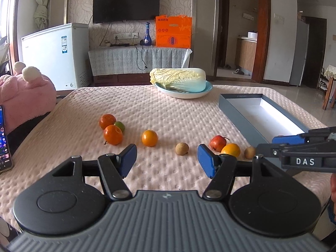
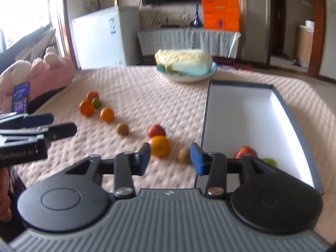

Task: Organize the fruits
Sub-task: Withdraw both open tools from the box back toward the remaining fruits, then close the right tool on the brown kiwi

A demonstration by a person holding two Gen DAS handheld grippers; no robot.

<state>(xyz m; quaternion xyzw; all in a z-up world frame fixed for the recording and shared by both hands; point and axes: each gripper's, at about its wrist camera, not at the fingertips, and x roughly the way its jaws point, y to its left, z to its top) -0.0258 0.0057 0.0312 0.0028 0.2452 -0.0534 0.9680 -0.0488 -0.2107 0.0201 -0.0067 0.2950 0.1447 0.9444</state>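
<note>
Fruits lie in a row on the pink padded table: two tangerines (image 1: 113, 134) with a green lime (image 1: 120, 126), an orange (image 1: 149, 138), a brown longan (image 1: 181, 148), a red apple (image 1: 218, 142), another orange (image 1: 230, 150) and a second longan (image 1: 249, 152). A grey box (image 2: 247, 113) with a white inside holds a red fruit (image 2: 245, 151) and a green fruit (image 2: 269, 161). My left gripper (image 1: 167, 160) is open and empty above the near table. My right gripper (image 2: 170, 159) is open and empty, just before the orange (image 2: 159, 146) and longan (image 2: 184, 155).
A blue plate (image 1: 206, 90) with a napa cabbage (image 1: 178, 78) stands at the table's far side. A pink plush (image 1: 25, 94) and a phone (image 1: 4, 138) are at the left edge. A white freezer and TV cabinet stand beyond the table.
</note>
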